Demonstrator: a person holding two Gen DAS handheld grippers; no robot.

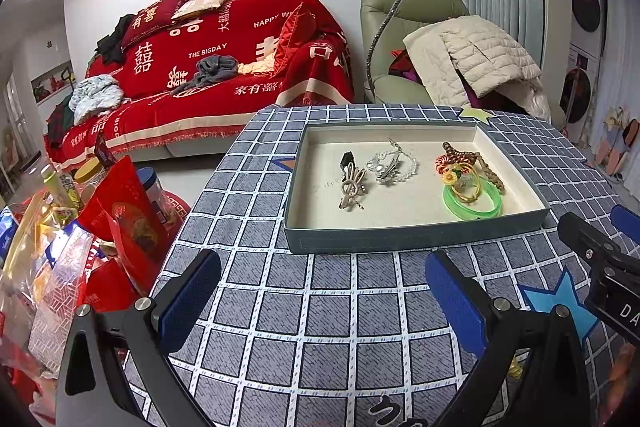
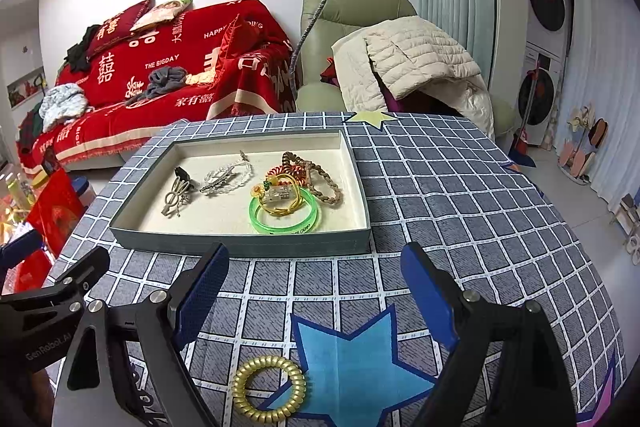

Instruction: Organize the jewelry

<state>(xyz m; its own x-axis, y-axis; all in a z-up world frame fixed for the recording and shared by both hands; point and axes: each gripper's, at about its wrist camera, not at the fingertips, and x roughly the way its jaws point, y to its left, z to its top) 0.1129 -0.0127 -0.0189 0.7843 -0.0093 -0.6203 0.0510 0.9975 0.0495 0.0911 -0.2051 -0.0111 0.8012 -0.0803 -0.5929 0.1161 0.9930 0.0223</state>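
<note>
A grey-blue tray [image 1: 412, 237] [image 2: 240, 245] with a cream lining sits on the checked tablecloth. In it lie a beige hair clip [image 1: 351, 183] [image 2: 174, 197], a silver clip with a clear bead bracelet [image 1: 390, 163] [image 2: 226, 177], a brown braided band [image 1: 486, 167] [image 2: 320, 183], a yellow flower piece [image 2: 276, 197] and a green bangle [image 1: 472, 203] [image 2: 285, 217]. A gold spiral hair tie [image 2: 269, 387] lies on the cloth between my right gripper's fingers, near their base. My right gripper [image 2: 310, 291] is open. My left gripper [image 1: 322, 297] is open and empty, short of the tray.
Snack bags and jars [image 1: 72, 227] crowd the left of the table. A red sofa [image 1: 208, 67] and a green armchair with a white jacket [image 1: 460, 59] stand behind. The right gripper's body shows at the right edge of the left wrist view [image 1: 600, 259].
</note>
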